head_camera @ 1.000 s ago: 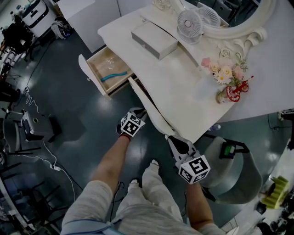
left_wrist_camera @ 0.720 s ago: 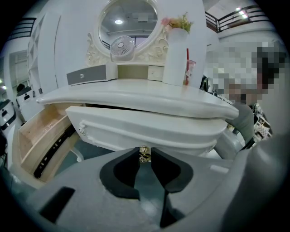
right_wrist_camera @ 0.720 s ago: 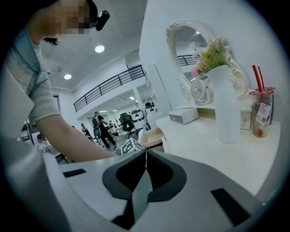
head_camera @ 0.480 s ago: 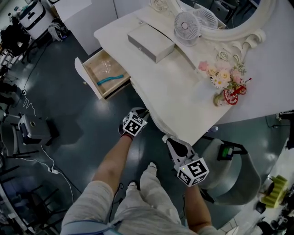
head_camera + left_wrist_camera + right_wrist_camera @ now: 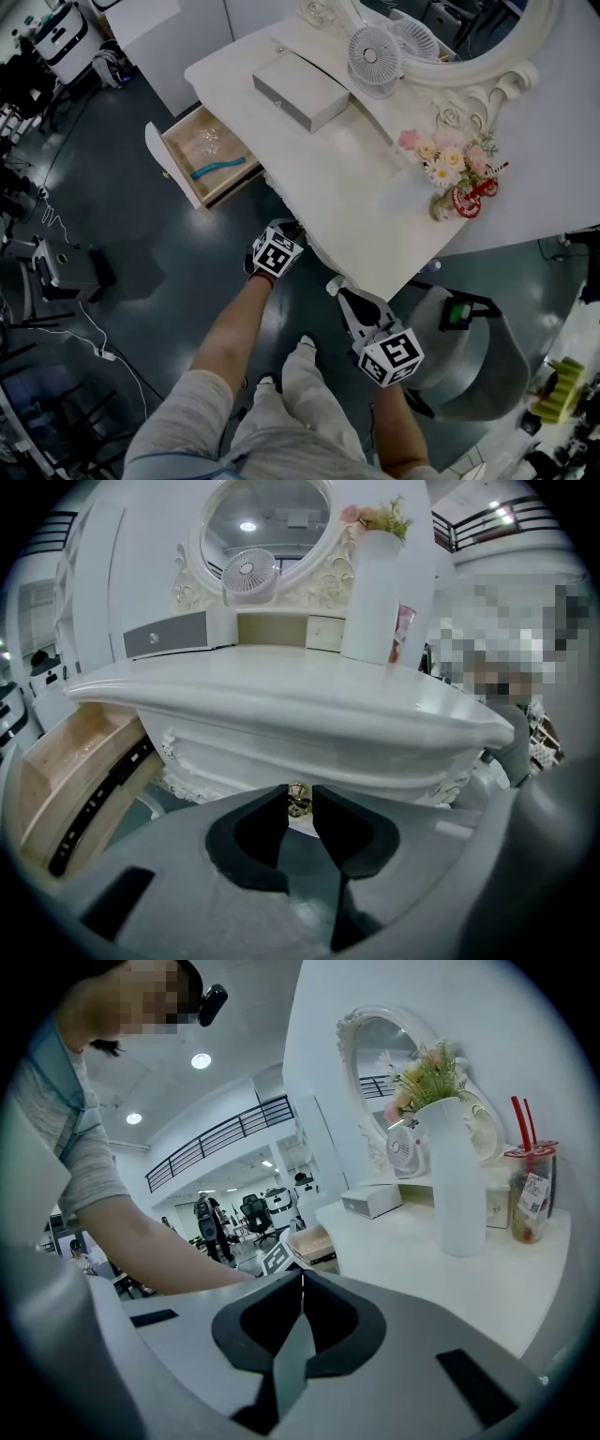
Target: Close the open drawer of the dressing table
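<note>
Your left gripper clamps the gold knob under the dressing table's front edge. Your right gripper is clenched on nothing (pads meeting), just off the front corner. 1 open drawer juts from the table's left end, with a teal item inside.

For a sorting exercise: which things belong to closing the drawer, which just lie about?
Job: open pale wooden drawer; white dressing table; small brass knob gripped by left hand-held gripper.
Lying about: round white fan; flat grey box; pink flower bunch; red-strawed cup.
</note>
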Demonstrator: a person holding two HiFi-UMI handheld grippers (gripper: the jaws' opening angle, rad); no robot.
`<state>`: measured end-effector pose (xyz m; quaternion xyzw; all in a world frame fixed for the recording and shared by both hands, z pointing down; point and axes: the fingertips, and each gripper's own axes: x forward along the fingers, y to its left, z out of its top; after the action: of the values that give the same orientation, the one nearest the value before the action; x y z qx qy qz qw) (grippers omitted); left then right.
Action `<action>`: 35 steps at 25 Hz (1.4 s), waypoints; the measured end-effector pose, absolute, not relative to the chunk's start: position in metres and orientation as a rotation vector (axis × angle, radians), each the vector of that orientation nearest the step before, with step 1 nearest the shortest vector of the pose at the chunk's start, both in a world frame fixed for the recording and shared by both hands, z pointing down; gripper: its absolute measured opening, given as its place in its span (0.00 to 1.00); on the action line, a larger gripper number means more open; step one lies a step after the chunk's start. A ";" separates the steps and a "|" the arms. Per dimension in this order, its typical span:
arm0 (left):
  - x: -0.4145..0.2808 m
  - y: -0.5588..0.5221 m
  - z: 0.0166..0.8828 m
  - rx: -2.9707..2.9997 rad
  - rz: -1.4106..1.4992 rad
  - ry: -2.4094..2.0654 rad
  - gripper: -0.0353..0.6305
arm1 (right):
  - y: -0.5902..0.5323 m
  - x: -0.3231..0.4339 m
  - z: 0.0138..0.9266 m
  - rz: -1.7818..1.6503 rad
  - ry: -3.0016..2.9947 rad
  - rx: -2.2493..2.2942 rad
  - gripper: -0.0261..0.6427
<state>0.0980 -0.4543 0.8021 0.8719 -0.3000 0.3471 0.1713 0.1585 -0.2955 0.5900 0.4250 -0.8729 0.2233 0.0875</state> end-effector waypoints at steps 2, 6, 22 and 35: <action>0.098 -0.454 0.801 2.474 0.977 -0.850 0.18 | -0.295 0.158 0.590 0.664 -2.600 1.258 0.06; 0.099 -0.454 0.801 2.482 0.950 -0.843 0.18 | -0.296 0.158 0.590 0.665 -2.598 1.259 0.06; 0.089 -0.422 0.714 2.600 0.682 -0.872 0.30 | -0.288 0.137 0.568 0.601 -2.640 1.233 0.06; 0.080 -0.368 0.629 2.700 0.484 -0.858 0.28 | -0.257 0.117 0.534 0.537 -2.660 1.256 0.06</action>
<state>0.0797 -0.3677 0.6291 0.9311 -0.2958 0.1670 0.1334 0.1168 -0.2566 0.5342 0.4187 -0.8871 0.1789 0.0756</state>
